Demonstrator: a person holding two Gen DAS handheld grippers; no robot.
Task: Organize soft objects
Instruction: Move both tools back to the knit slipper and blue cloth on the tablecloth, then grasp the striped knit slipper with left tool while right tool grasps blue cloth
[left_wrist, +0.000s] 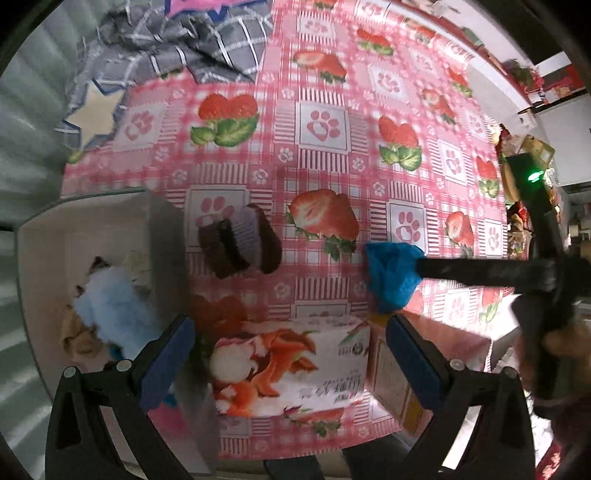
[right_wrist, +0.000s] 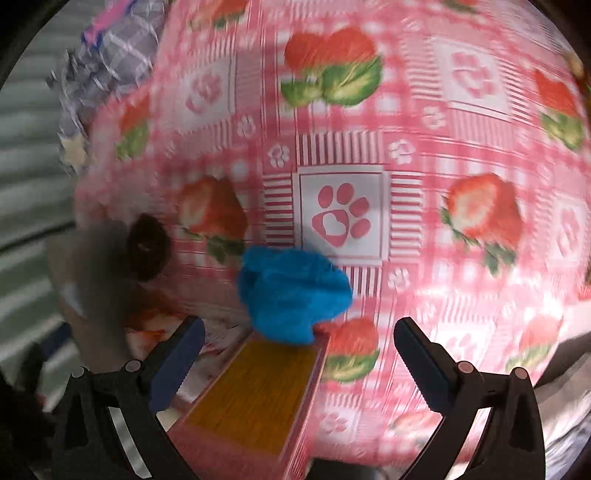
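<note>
A crumpled blue cloth (left_wrist: 393, 275) (right_wrist: 291, 295) is seen on the tablecloth at 3 o'clock of a rolled brown-and-grey sock (left_wrist: 240, 240). Pale-blue fluff (left_wrist: 114, 306) lies in the white bin (left_wrist: 37, 266).

My left wrist view is looking down steeply along left tool (left_wrist: 290, 345) onto tabletop (left_wrist: 325, 88), sitting high enough to be taking in white bin (left_wrist: 40, 236) at left and right tool (left_wrist: 476, 271) entering from right. My right wrist view is looking down along right tool (right_wrist: 299, 349), sitting closer to tabletop (right_wrist: 461, 129), heavily blurred. Both are sharing blue cloth (left_wrist: 391, 275) (right_wrist: 291, 293), brown sock bundle (left_wrist: 240, 240) (right_wrist: 147, 247), printed box (left_wrist: 295, 373) (right_wrist: 255, 391).
</note>
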